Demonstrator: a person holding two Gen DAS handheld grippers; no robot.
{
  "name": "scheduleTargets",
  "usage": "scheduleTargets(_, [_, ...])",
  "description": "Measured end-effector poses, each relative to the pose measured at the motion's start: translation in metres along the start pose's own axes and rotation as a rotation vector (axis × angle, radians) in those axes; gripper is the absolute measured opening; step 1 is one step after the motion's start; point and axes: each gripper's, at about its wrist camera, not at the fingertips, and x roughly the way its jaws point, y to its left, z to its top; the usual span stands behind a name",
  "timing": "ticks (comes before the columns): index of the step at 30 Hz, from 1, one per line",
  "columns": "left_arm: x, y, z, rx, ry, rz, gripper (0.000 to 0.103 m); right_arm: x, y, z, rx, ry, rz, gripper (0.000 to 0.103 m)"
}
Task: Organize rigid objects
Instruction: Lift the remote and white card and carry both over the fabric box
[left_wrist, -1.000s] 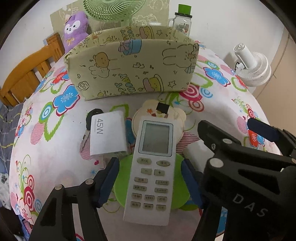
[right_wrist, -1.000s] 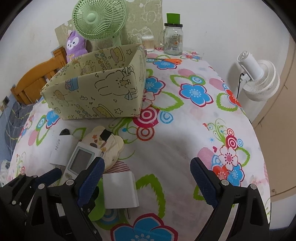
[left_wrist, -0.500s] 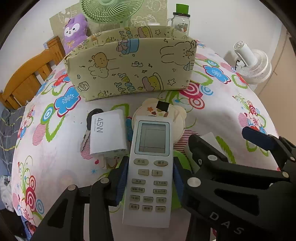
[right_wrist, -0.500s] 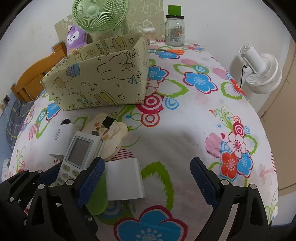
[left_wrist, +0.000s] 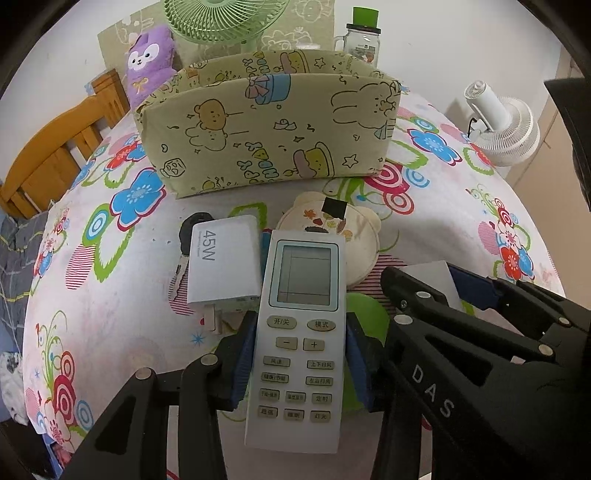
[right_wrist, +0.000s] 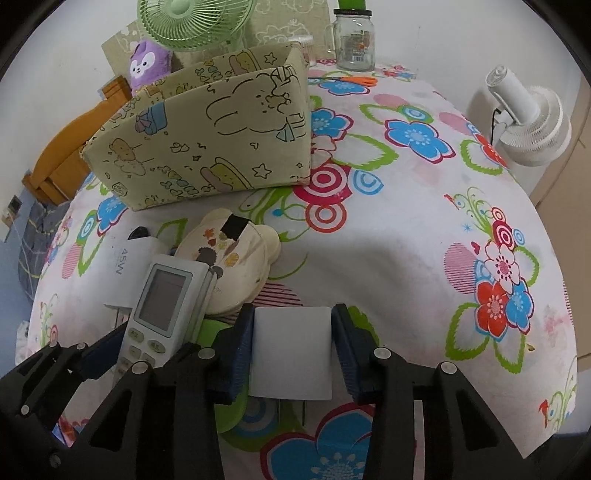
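My left gripper (left_wrist: 297, 360) is shut on the lower half of a white remote control (left_wrist: 301, 325), which also shows in the right wrist view (right_wrist: 162, 295). My right gripper (right_wrist: 293, 354) is shut on a plain white charger block (right_wrist: 291, 356). A white 45W charger (left_wrist: 221, 264) lies left of the remote, over a black car key (left_wrist: 194, 225). A cream bear-shaped disc (left_wrist: 343, 236) lies behind the remote. A pale green fabric box (left_wrist: 266, 129) with cartoon prints stands behind them, also in the right wrist view (right_wrist: 207, 144).
A floral cloth covers the table (right_wrist: 406, 240). At the back stand a green fan (right_wrist: 188, 18), a purple plush (left_wrist: 147, 62) and a glass jar (right_wrist: 354, 40). Orange scissors (right_wrist: 354, 79) lie near the jar. A white fan (right_wrist: 532, 118) stands off the right edge, a wooden chair (left_wrist: 48, 155) at left.
Both grippers have closed: the left on the remote, the right on the white charger block after moving left over it. Both cameras have come closer to the objects.
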Motion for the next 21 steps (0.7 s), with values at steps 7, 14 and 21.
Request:
scheduleTargets(7, [-0.003,0.000,0.006,-0.001,0.006,-0.016,0.046,-0.008,-0.003,0.004,0.020,-0.018,-0.035,0.044])
scheduleTargets(14, [-0.016,-0.001,0.017,0.008,-0.031,-0.031,0.046,-0.026,-0.002,0.016,0.024,-0.063,-0.044,0.043])
scheduleTargets(21, [-0.032,0.001,0.032,0.009,-0.071,-0.032,0.046,-0.044,0.005,0.030,0.017,-0.110,-0.028,0.043])
